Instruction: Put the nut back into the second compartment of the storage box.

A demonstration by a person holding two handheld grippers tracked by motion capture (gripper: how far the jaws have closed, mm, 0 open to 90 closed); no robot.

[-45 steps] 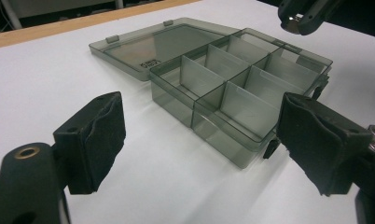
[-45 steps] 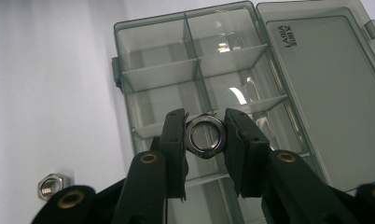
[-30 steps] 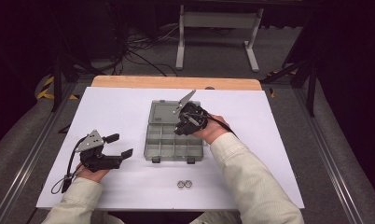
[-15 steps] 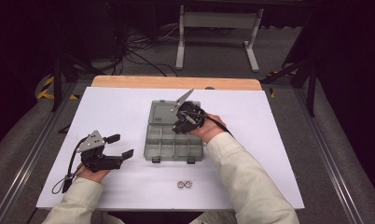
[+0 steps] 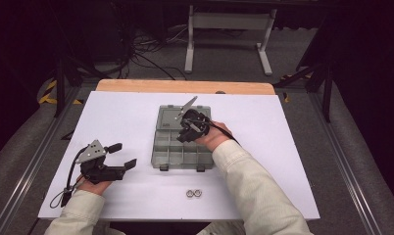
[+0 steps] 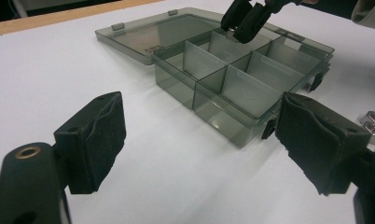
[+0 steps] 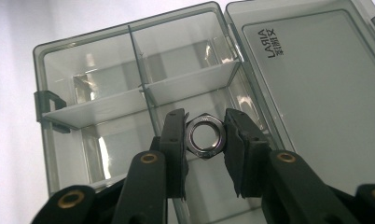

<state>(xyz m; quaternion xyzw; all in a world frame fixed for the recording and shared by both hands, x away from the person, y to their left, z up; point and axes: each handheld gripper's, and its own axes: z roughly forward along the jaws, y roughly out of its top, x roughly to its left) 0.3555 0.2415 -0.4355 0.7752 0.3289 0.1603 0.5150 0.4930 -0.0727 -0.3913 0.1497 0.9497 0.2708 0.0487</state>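
Note:
A grey see-through compartment box (image 5: pixel 169 156) lies in the middle of the white table with its lid (image 5: pixel 171 116) folded open at the back. My right gripper (image 5: pixel 186 132) hangs over the box's rear compartments, shut on a steel hex nut (image 7: pixel 204 136) held flat between its pads just above a compartment of the box (image 7: pixel 106 93). The lid (image 7: pixel 316 93) lies to the right in that view. My left gripper (image 5: pixel 124 154) rests on the table left of the box, open with nothing between its pads (image 6: pixel 94 140). It faces the box (image 6: pixel 241 88) and the right gripper (image 6: pixel 246 21).
Two more nuts (image 5: pixel 194 193) lie side by side on the table in front of the box, and they show as nuts (image 6: pixel 372 122) at the right edge of the left gripper view. A wooden edge (image 5: pixel 185 86) borders the table's far side.
My right gripper has sunk a little toward the box with the nut in it. The left gripper has stayed where it was.

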